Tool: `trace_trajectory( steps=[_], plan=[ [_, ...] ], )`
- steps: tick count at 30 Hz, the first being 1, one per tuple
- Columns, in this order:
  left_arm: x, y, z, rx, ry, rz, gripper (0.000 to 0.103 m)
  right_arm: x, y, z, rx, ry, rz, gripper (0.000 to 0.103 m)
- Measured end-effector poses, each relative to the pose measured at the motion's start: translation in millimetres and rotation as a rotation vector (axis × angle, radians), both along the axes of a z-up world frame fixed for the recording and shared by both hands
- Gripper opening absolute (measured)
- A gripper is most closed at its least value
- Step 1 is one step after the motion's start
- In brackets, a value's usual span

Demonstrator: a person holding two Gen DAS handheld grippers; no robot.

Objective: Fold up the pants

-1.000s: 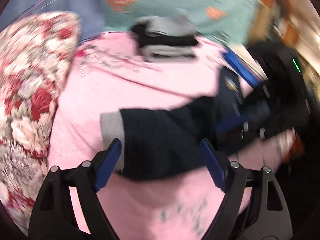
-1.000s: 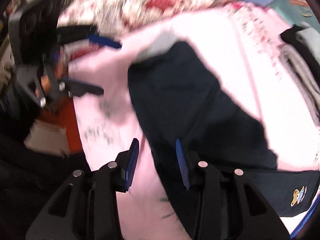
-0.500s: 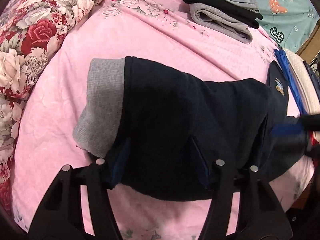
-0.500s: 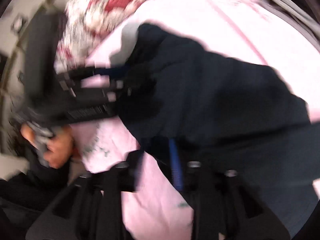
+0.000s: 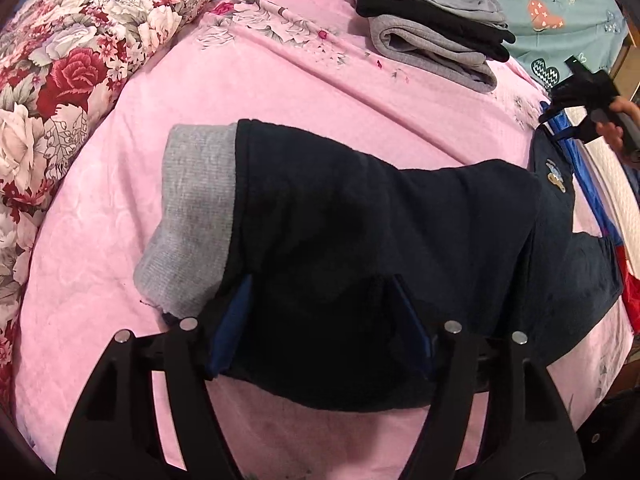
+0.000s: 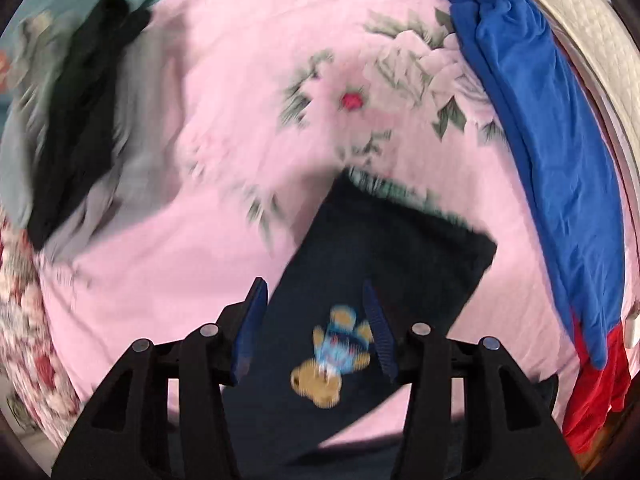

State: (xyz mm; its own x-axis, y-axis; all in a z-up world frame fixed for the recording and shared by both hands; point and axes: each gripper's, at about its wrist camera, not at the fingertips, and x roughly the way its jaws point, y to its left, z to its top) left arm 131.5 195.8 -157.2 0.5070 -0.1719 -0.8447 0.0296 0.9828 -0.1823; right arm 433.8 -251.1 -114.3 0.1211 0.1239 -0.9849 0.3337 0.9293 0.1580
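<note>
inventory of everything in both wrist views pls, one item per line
pants: 1, dark navy, grey cuff, bear patch; lying mid-bed
bedsheet: 1, pink with flower print; under the pants
folded clothes stack: 1, grey and black; far side of the bed
floral quilt: 1, red and white roses; left edge
teal bedding: 1, heart print; behind the stack
blue and red garment: 1; right edge
left gripper: black, blue pads, open astride the pants edge
right gripper: black, blue pads, open over the bear patch
</note>
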Motion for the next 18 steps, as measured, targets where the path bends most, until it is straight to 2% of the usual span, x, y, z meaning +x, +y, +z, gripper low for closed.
trace_trajectory(
  steps=[7, 11, 13, 14, 15, 18],
  plan=[
    [-0.8, 15.2, -0.5, -0.107, -0.001, -0.016, 0.070, 29.2, 10.1, -39.7, -0.103, 0.098, -0.062, 0.051],
    [-1.3, 16.7, 0.3, -0.123, -0.010, -0.019, 0.071, 29.8, 12.8, -44.2, -0.125, 0.084, -0.062, 0.053],
    [-0.7, 15.7, 1.1, -0.121, -0.011, -0.018, 0.071, 21.3, 24.7, -42.5, -0.129, 0.055, -0.055, 0.042],
    [-0.9, 15.4, 1.2, -0.120, -0.011, -0.019, 0.071, 19.7, 25.5, -40.1, -0.146, 0.035, -0.045, 0.021],
    [-0.7, 15.0, 1.1, -0.119, -0.011, -0.019, 0.072, 9.6, 18.1, -36.0, -0.144, 0.032, -0.046, 0.013],
    [-0.1, 13.0, 0.8, -0.114, -0.009, -0.017, 0.072, -10.6, 3.0, -16.9, -0.128, -0.003, -0.041, 0.010]
  ],
)
